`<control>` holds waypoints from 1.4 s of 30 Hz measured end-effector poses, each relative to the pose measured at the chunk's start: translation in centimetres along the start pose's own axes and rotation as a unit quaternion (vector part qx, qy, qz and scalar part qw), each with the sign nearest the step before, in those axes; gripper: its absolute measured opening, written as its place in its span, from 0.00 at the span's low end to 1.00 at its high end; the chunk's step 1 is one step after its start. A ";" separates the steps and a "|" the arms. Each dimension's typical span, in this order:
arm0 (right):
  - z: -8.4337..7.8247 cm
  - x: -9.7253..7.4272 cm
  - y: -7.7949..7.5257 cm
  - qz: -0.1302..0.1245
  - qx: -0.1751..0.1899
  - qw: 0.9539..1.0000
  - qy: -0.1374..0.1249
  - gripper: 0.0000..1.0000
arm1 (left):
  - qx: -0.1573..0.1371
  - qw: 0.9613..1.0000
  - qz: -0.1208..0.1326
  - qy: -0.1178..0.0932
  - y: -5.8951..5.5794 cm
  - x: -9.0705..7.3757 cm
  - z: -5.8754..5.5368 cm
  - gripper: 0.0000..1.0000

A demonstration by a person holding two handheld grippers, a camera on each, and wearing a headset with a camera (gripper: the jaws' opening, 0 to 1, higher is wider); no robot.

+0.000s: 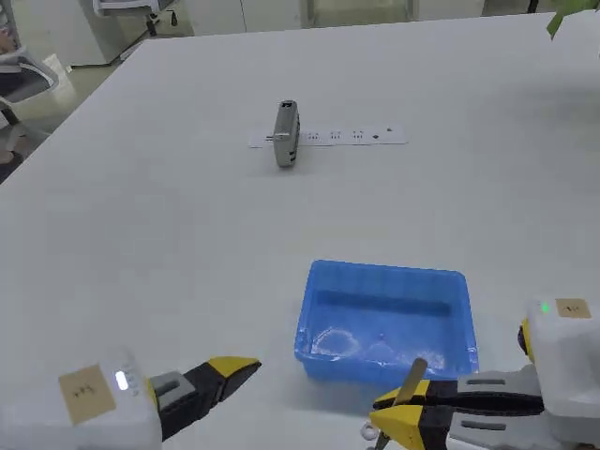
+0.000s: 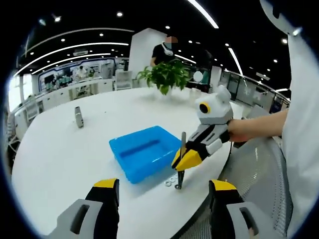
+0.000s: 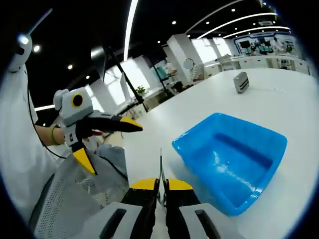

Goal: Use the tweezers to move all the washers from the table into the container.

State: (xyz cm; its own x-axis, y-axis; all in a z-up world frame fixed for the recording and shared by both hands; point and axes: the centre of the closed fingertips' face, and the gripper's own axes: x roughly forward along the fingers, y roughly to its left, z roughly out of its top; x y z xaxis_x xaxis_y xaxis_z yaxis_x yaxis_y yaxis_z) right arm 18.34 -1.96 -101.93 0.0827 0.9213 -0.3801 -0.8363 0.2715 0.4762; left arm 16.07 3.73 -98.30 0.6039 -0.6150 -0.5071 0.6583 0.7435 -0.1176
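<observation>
The blue container [image 1: 323, 314] sits near the table's front edge, also in the left gripper view [image 2: 144, 152] and the right gripper view [image 3: 234, 159]. My right gripper [image 1: 398, 412] is shut on the tweezers [image 1: 410, 380], just in front of the container's near wall. The tweezers [image 2: 181, 162] point down, with their tips at the table beside two small washers [image 2: 170, 181]. One washer [image 1: 369, 433] lies by the tweezer tip. In its own view the right gripper [image 3: 162, 186] clamps the tweezers [image 3: 161, 172]. My left gripper [image 2: 164, 191] stands open and holds nothing, left of the container [image 1: 234, 367].
A grey metal block [image 1: 286, 133] stands on a white printed strip [image 1: 352, 137] at the far middle of the white table [image 1: 141, 244]. A potted plant [image 2: 167, 74] stands at the table's far end. A person stands in the room beyond.
</observation>
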 end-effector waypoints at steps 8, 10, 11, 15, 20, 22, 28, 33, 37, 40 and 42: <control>0.0 -1.1 0.1 0.002 0.001 1.000 0.006 0.02 | -0.024 0.995 0.069 -0.068 1.7 -0.8 0.7 0.92; 0.1 -1.5 0.0 -0.002 0.000 1.000 0.004 0.02 | -0.020 0.993 0.079 -0.083 2.1 -0.9 1.1 0.97; 0.2 -1.6 0.0 -0.003 0.001 1.000 0.002 0.02 | -0.024 0.991 0.077 -0.105 2.0 -0.9 1.7 0.99; 0.7 -2.3 0.0 -0.010 0.005 1.000 -0.013 0.02 | 0.002 0.988 0.069 -0.139 1.3 -0.8 2.7 0.99; 1.5 -3.3 0.4 -0.017 0.001 0.999 -0.028 0.02 | -0.008 0.989 0.065 -0.135 1.2 -0.6 2.6 0.98; 2.1 -3.6 0.6 -0.021 -0.002 0.999 -0.037 0.02 | -0.020 0.988 0.069 -0.133 1.6 -0.7 2.4 0.94; 3.6 -4.9 0.2 -0.065 -0.044 0.996 -0.043 0.02 | -0.022 0.988 0.068 -0.135 1.7 -0.7 2.4 0.94; 4.5 -5.3 -0.2 -0.103 -0.080 0.991 -0.036 0.02 | -0.032 0.988 0.072 -0.133 2.1 -0.7 2.2 0.94; 4.9 -5.2 -0.4 -0.117 -0.099 0.988 -0.028 0.02 | -0.032 0.988 0.068 -0.134 1.9 -0.7 2.3 0.95; 5.3 -5.2 -0.8 -0.121 -0.111 0.986 -0.023 0.02 | -0.030 0.988 0.071 -0.136 2.0 -0.8 2.4 0.95; 5.8 -5.3 -1.1 -0.125 -0.110 0.986 -0.027 0.02 | -0.030 0.987 0.074 -0.143 2.1 -0.9 2.5 0.95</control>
State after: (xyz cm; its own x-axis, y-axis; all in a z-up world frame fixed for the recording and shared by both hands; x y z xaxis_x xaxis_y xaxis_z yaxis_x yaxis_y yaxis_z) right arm 21.96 -5.55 -95.85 0.3251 0.8483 -0.4180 -0.8830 0.4305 0.1870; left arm 18.05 5.23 -95.92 0.7991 -0.5408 -0.2626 0.5305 0.8398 -0.1152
